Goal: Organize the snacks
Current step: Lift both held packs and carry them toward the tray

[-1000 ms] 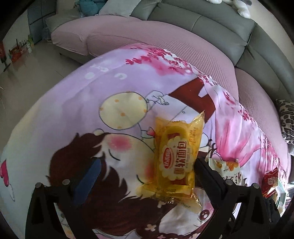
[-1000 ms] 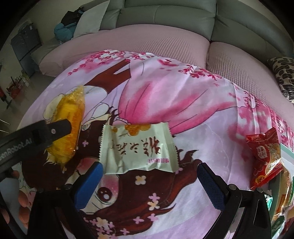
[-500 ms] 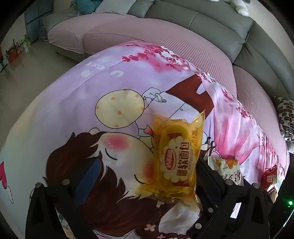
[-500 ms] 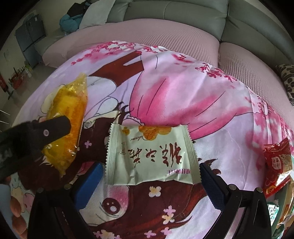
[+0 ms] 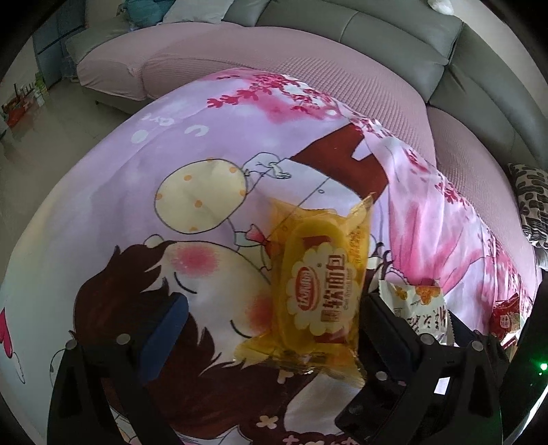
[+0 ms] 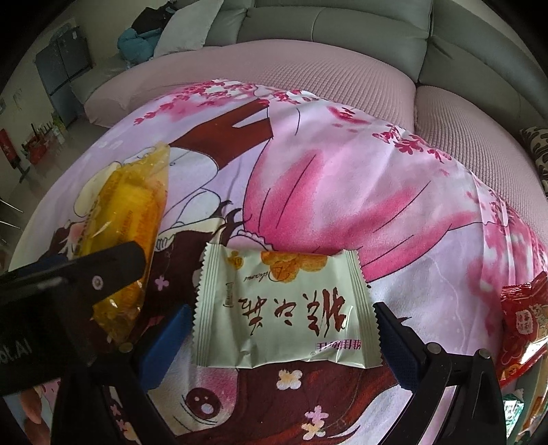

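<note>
A yellow bread packet (image 5: 318, 291) lies on the cartoon-printed cloth (image 5: 205, 137). My left gripper (image 5: 270, 321) is open around it, and the packet rests close to the right finger (image 5: 383, 321). In the right wrist view the same yellow packet (image 6: 130, 205) sits at the left, with the left gripper's black finger (image 6: 102, 270) across its near end. A pale green packet (image 6: 284, 308) with dark red writing lies flat between the pads of my open right gripper (image 6: 284, 342). The green packet (image 5: 418, 304) also shows at the right of the left wrist view.
A red snack packet (image 6: 524, 325) lies at the cloth's right edge, with more packets partly seen below it. A pink-covered sofa seat (image 6: 308, 68) with grey backrests (image 6: 335, 24) curves behind the cloth. Bare floor (image 5: 41, 130) lies to the left.
Both grippers have moved forward and lower towards the cloth. The green packet now lies between the right gripper's pads; the yellow one sits deeper between the left fingers.
</note>
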